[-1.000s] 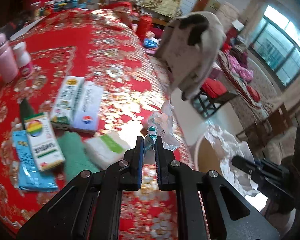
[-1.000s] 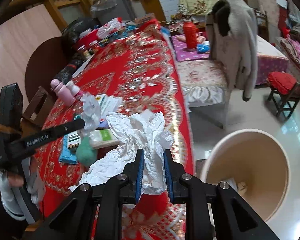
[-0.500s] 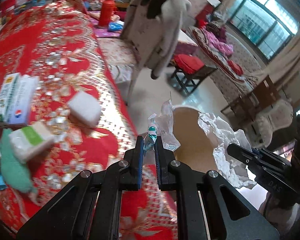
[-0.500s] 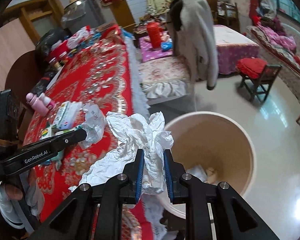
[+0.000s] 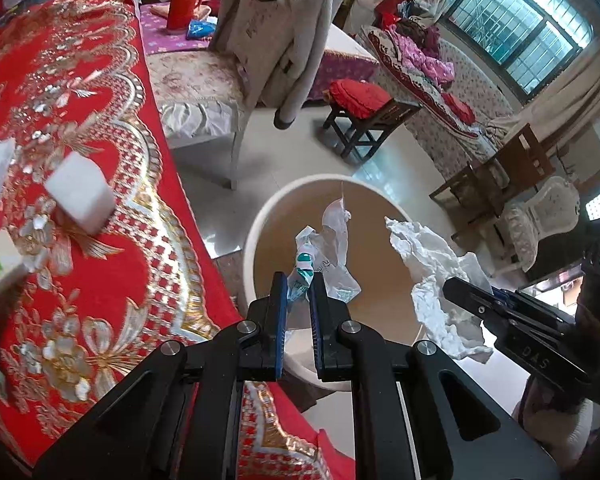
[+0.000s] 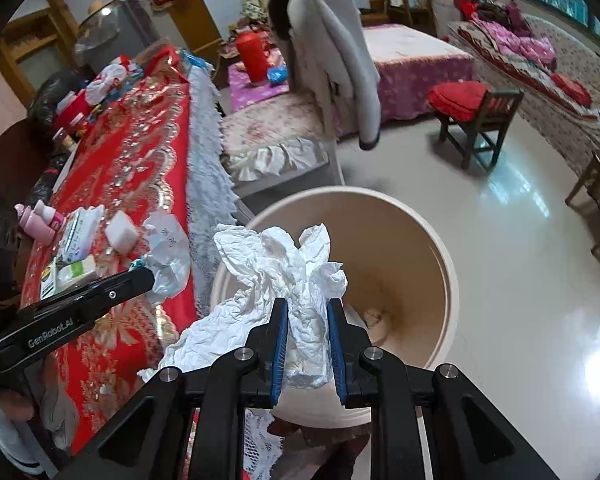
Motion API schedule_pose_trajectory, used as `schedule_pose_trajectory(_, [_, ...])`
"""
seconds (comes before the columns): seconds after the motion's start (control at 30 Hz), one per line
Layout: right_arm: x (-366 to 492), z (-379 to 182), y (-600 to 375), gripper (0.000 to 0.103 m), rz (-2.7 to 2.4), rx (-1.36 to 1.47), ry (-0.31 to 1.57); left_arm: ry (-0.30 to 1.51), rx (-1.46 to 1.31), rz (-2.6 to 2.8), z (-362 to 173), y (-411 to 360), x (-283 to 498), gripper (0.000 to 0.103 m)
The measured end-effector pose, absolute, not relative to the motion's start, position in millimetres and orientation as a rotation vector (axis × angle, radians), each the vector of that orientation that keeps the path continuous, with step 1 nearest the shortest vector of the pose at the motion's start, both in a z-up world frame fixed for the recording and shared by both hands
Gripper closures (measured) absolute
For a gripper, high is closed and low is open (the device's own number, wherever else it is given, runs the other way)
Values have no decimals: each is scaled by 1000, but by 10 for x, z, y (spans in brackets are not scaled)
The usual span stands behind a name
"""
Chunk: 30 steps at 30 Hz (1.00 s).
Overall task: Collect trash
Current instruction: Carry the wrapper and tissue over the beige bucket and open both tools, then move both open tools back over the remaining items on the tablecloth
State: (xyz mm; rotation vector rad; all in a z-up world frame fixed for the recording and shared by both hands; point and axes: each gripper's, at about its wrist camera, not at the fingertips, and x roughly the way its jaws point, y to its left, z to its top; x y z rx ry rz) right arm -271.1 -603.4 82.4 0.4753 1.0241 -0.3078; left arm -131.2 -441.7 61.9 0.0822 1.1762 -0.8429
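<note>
The beige bin (image 5: 256,232) stands on the pale glossy floor (image 6: 512,216) just beside the bench (image 5: 100,184) edge, its round mouth wide and open upward. Beyond it the floor lies open as far as a white chair (image 5: 236,92) draped with a grey coat (image 5: 300,32) and a small wooden stool with a red cushion (image 5: 360,94).

The left tool (image 5: 298,280) hangs over the bin's mouth, its blue-lined fingers nearly closed on a plastic wrapper (image 5: 332,248): thin, translucent, crumpled, with teal print at the pinched end and a loose flap rising above it. The right tool (image 6: 308,312) sits over the near rim of the bin, fingers pressed in on a wad of tissue (image 6: 276,280), white, soft and deeply creased, spilling out to the left of the grip. A small pale scrap (image 6: 374,318) lies at the bottom of the smooth bin.

The bench wears a red cloth with gold and silver floral embroidery and a white lace fringe (image 6: 208,168) at its edge. On it lie a white block (image 5: 80,194), flat printed boxes (image 6: 78,232) and two small pink bottles (image 6: 38,218)
</note>
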Motion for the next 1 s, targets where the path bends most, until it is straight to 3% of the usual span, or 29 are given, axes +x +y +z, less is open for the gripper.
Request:
schedule_pose_trajectory(0.4, [-2770,713,-6186,84,-349,479,1057,1201,72,-885,552,-4566,-1339,91])
schedule_pose_trajectory(0.47, [-2770,701,-6209,77,-361,482,1063,1204,69,-888,558,-4586,-1344,80])
schedule_pose_trajectory(0.5, [-2777,701,-6224,61,-367,485,1063,1205,67,-888,565,-4591,-1343,75])
schedule_pose_trajectory(0.53, [-2790,710,-6236,51,-372,488,1055,1206,66,-888,570,-4600,-1346,72])
schedule_pose_trajectory(0.67, [-2795,737,-6248,51,-378,492,1048,1210,30,-899,600,-4568,-1332,54])
schedule_pose_trajectory(1.0, [-2736,730,-6114,51,-338,492,1057,1198,22,-854,648,-4385,-1331,52])
